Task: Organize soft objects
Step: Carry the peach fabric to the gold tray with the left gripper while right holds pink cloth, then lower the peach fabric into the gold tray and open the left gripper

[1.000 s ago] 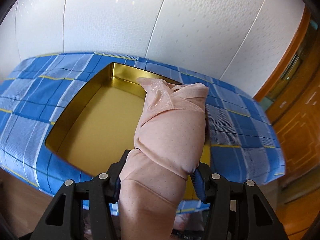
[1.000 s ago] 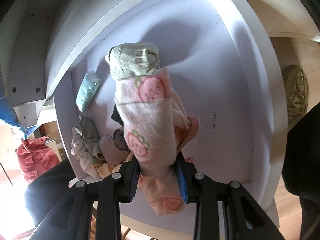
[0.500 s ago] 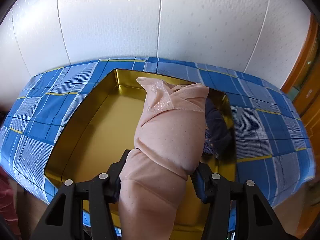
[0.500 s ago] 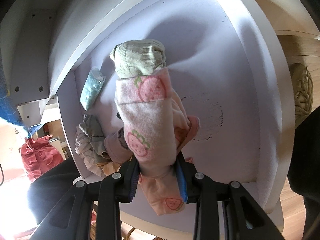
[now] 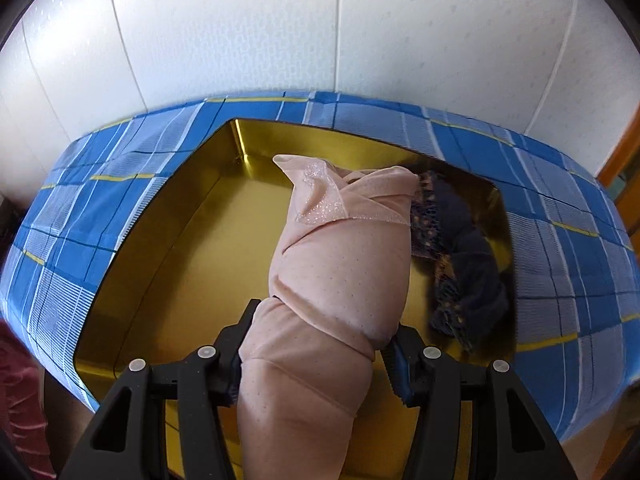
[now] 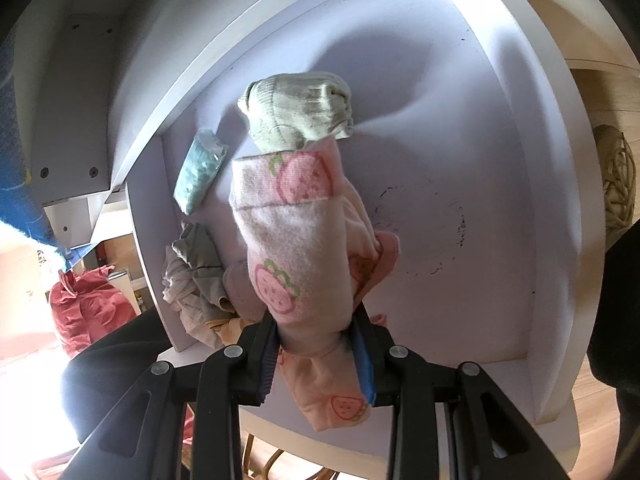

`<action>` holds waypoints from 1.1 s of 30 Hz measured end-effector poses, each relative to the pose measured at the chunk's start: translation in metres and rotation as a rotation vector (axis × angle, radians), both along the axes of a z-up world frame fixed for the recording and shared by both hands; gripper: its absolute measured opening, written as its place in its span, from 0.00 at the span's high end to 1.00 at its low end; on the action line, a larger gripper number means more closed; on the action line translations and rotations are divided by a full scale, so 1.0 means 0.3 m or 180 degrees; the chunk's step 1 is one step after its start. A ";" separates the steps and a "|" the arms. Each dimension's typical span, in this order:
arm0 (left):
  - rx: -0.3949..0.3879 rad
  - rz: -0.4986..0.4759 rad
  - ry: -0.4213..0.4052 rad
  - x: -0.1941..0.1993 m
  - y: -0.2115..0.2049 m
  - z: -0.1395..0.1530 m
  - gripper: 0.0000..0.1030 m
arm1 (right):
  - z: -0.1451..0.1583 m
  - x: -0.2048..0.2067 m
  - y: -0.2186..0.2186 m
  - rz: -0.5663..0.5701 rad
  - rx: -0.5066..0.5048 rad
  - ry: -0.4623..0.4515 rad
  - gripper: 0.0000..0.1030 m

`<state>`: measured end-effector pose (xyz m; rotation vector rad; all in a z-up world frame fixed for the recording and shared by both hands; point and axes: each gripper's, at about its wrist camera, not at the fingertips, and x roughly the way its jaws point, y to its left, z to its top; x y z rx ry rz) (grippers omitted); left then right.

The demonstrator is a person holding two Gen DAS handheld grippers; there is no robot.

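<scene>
My left gripper [image 5: 318, 344] is shut on a rolled pale-pink garment [image 5: 344, 264], held over a shallow gold tray [image 5: 168, 248]. A dark navy patterned bundle [image 5: 460, 256] lies in the tray's right side, just beside the pink roll. My right gripper [image 6: 316, 344] is shut on a rolled pink strawberry-print cloth [image 6: 296, 236] above a white tabletop [image 6: 460, 160]. A grey-green rolled sock [image 6: 300, 114] lies just beyond the cloth's tip. A small teal bundle [image 6: 200, 174] sits to the left of it.
The tray rests on a blue plaid cloth [image 5: 120, 184] against a white panelled wall. Crumpled grey and beige clothes [image 6: 196, 280] pile at the white table's left edge. A red bag [image 6: 88, 308] and a woven ball [image 6: 616, 184] lie off the table.
The left gripper has swung with the pink roll over the tray and lower; the navy bundle has come into view at right. The right gripper holds almost still over the white table.
</scene>
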<state>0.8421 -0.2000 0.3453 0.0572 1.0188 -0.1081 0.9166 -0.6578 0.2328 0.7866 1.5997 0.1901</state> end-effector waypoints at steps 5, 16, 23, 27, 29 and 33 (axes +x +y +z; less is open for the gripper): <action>0.0065 0.0104 0.0091 0.070 -0.018 -0.026 0.46 | 0.010 0.002 -0.008 -0.0003 0.0015 -0.0032 0.69; 0.0031 -0.0035 0.0304 0.145 -0.132 -0.104 0.42 | 0.031 0.003 -0.022 -0.0066 0.0079 -0.0065 0.69; 0.0238 -0.0316 0.0239 0.150 -0.189 -0.108 0.38 | 0.049 0.010 -0.023 -0.0053 0.0092 -0.0094 0.69; 0.0271 -0.0297 0.0145 0.125 -0.171 -0.098 0.31 | 0.052 0.013 -0.026 -0.0061 0.0075 -0.0093 0.69; 0.0311 -0.0308 0.0066 0.106 -0.165 -0.086 0.27 | 0.053 0.014 -0.028 -0.0055 0.0079 -0.0100 0.69; 0.0370 -0.0373 -0.0034 0.076 -0.163 -0.066 0.27 | 0.054 0.013 -0.029 -0.0043 0.0069 -0.0106 0.69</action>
